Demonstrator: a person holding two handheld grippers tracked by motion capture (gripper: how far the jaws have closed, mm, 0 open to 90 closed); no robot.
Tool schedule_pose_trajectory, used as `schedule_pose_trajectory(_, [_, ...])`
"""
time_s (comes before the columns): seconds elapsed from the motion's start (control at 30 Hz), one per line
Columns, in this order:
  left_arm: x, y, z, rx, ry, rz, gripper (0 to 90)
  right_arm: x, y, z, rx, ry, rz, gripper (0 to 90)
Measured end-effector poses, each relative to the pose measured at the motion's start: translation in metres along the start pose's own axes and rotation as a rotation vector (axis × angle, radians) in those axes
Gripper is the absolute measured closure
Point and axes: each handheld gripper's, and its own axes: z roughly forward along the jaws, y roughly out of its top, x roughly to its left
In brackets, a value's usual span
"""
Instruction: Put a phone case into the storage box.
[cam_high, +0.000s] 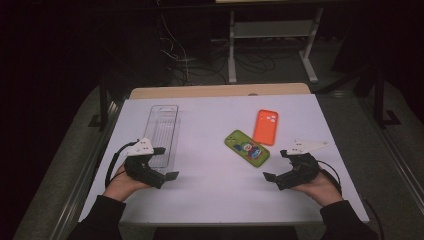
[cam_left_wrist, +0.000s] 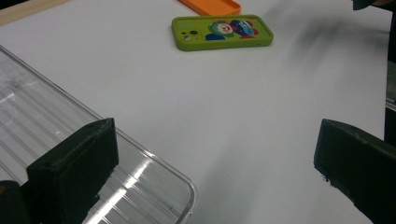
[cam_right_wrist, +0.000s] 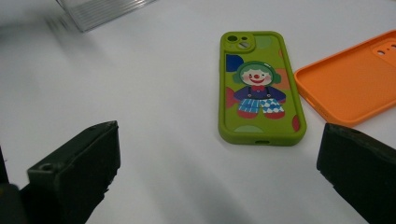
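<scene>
High view: left gripper (cam_high: 167, 163) and right gripper (cam_high: 275, 164) rest low on the white worktop (cam_high: 210, 195), fingers spread, empty. Green phone case (cam_high: 247, 148) at centre right, long axis upper left to lower right; print too small to read.

Left gripper view: clear tray (cam_left_wrist: 60, 154) cut off at left edge; orange case (cam_left_wrist: 211, 6) cropped at top.

Right gripper view: green case upright, camera hole up; orange case cropped right.

From above the near edge we look forward and down over the table (cam_high: 210, 200). Both gripper views sit low and close, sharing the green phone case (cam_left_wrist: 222, 31) toward twelve o'clock.
</scene>
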Motion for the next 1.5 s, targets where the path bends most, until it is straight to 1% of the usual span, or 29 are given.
schedule_pose_trajectory(0.13, [0.000,0.000,0.001,0.004,0.000,0.000,0.0,-0.001,0.001,0.001,0.015,-0.008,0.002,0.0])
schedule_pose_trajectory(0.2, [-0.001,0.001,0.002,0.007,-0.003,-0.011,0.0,-0.001,0.002,0.002,0.019,-0.008,0.006,0.0])
schedule_pose_trajectory(0.27, [0.000,0.002,0.002,0.013,-0.003,-0.001,0.0,-0.002,0.007,0.003,0.022,-0.014,0.006,0.0])
schedule_pose_trajectory(0.37, [0.000,0.002,0.002,0.016,-0.003,0.002,0.0,-0.004,0.013,0.007,0.034,-0.023,0.007,0.0])
schedule_pose_trajectory(0.4, [0.001,0.001,0.001,0.029,0.000,0.017,0.0,-0.005,0.015,0.008,0.036,-0.025,0.006,0.0])
schedule_pose_trajectory(0.43, [0.000,0.001,0.001,0.025,-0.002,0.016,0.0,-0.006,0.016,0.010,0.040,-0.026,0.016,0.0])
schedule_pose_trajectory(0.47, [0.001,0.001,0.000,0.025,-0.003,0.020,0.0,-0.007,0.018,0.011,0.035,-0.025,0.013,0.0])
schedule_pose_trajectory(0.53, [0.000,0.002,0.000,0.013,-0.004,0.012,0.0,-0.008,0.022,0.014,0.038,-0.026,0.016,0.0])
schedule_pose_trajectory(0.67, [0.000,0.002,0.001,0.015,-0.003,-0.002,0.0,-0.011,0.028,0.021,0.046,-0.033,0.023,0.0])
schedule_pose_trajectory(0.73, [0.000,0.002,0.002,0.024,-0.001,0.004,0.0,-0.014,0.032,0.025,0.049,-0.034,0.022,0.0])
schedule_pose_trajectory(0.87, [-0.001,0.002,0.003,0.019,-0.002,0.007,0.0,-0.018,0.038,0.028,0.052,-0.043,0.038,0.0])
schedule_pose_trajectory(0.9, [-0.002,0.002,0.003,0.018,-0.001,0.006,0.0,-0.021,0.043,0.030,0.050,-0.050,0.046,0.0])
schedule_pose_trajectory(0.93, [-0.002,0.003,0.003,0.020,-0.004,0.008,0.0,-0.022,0.044,0.031,0.047,-0.052,0.041,0.0])
schedule_pose_trajectory(1.0, [-0.002,0.003,0.003,0.021,-0.004,0.013,0.0,-0.024,0.049,0.032,0.041,-0.052,0.053,0.0])
schedule_pose_trajectory(1.03, [-0.002,0.004,0.003,0.021,-0.006,0.019,0.0,-0.025,0.051,0.033,0.038,-0.054,0.053,0.0])
schedule_pose_trajectory(1.07, [-0.002,0.004,0.003,0.016,-0.006,0.012,0.0,-0.025,0.053,0.034,0.039,-0.055,0.055,0.0])
schedule_pose_trajectory(1.17, [-0.003,0.004,0.003,0.026,-0.007,0.011,0.0,-0.027,0.056,0.038,0.048,-0.059,0.047,0.0])
schedule_pose_trajectory(1.2, [-0.003,0.004,0.003,0.025,-0.007,0.014,0.0,-0.029,0.060,0.042,0.052,-0.053,0.054,2.8])
schedule_pose_trajectory(1.23, [-0.004,0.004,0.002,0.025,-0.008,0.011,0.0,-0.031,0.061,0.044,0.047,-0.052,0.060,3.5])
schedule_pose_trajectory(1.27, [-0.004,0.004,0.002,0.021,-0.008,0.010,0.0,-0.031,0.063,0.045,0.051,-0.052,0.081,4.4])
schedule_pose_trajectory(1.3, [-0.004,0.004,0.003,0.017,-0.009,0.006,0.0,-0.033,0.065,0.048,0.047,-0.054,0.070,5.9])
schedule_pose_trajectory(1.33, [-0.004,0.004,0.003,0.014,-0.008,0.001,0.0,-0.035,0.066,0.050,0.058,-0.059,0.075,7.0])
schedule_pose_trajectory(1.37, [-0.005,0.004,0.003,0.010,-0.008,-0.003,0.0,-0.036,0.068,0.052,0.066,-0.062,0.090,8.7])
schedule_pose_trajectory(1.4, [-0.005,0.004,0.003,0.005,-0.007,-0.004,0.0,-0.038,0.070,0.054,0.071,-0.069,0.087,11.4])
schedule_pose_trajectory(1.43, [-0.004,0.005,0.002,0.005,-0.006,0.009,0.0,-0.040,0.071,0.055,0.071,-0.078,0.084,13.4])
schedule_pose_trajectory(1.5, [-0.003,0.004,0.002,0.008,-0.006,0.009,0.0,-0.043,0.075,0.058,0.079,-0.080,0.111,16.3])
